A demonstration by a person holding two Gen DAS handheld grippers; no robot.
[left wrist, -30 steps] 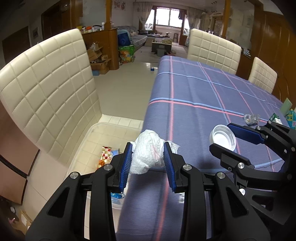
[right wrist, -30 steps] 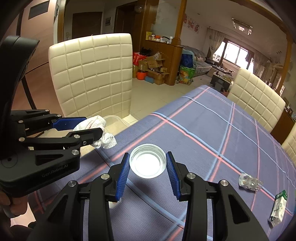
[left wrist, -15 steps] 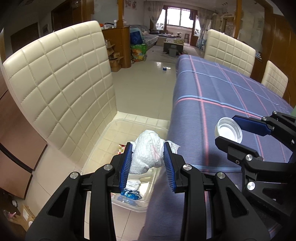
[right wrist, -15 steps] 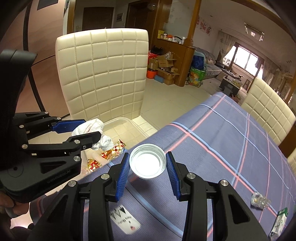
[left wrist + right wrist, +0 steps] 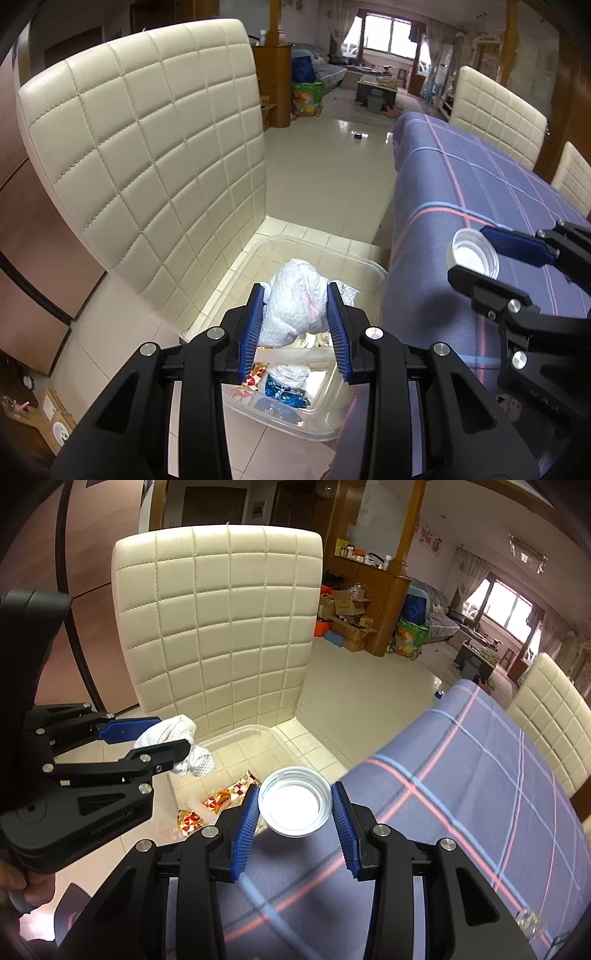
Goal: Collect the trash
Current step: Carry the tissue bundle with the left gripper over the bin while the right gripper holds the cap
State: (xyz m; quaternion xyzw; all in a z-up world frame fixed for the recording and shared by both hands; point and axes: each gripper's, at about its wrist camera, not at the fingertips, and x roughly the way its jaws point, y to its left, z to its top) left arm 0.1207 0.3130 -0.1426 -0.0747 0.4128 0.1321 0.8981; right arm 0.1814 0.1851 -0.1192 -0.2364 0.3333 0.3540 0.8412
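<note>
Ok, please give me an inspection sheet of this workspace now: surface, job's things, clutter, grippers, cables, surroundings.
Surface: blue plaid tablecloth, bare near its edge.
Job's things: crumpled white tissue wad; white plastic screw lid; clear plastic bin on the floor beside the table, with wrappers inside.
Clutter: small clear wrapper on the cloth.
Grippers: left gripper shut on the wad, over the bin; right gripper shut on the lid, over the table's edge.
Cables: nothing seen.
Surroundings: cream quilted chair, cardboard boxes.
</note>
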